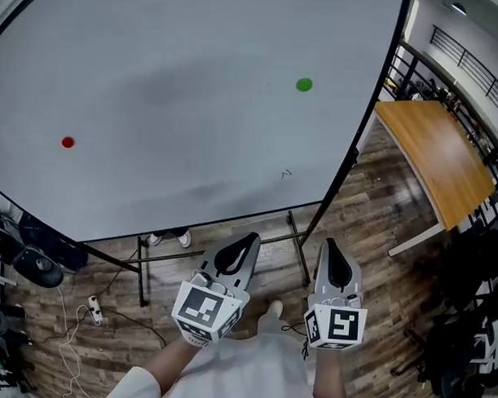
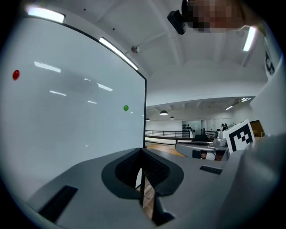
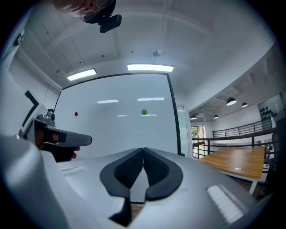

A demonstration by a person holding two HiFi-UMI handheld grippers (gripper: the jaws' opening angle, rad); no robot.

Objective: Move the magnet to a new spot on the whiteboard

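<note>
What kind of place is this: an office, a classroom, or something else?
Probably an open office or studio hall: a large standing whiteboard, a long wooden table beside a black railing, and a wood-plank floor.

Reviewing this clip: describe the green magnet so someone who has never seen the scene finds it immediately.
Start with the large whiteboard that fills most of the head view. The green magnet sits on its right part, toward the edge nearest the wooden table. It is a small round dot, and its colour sets it apart from the red magnet far to the left.
</note>
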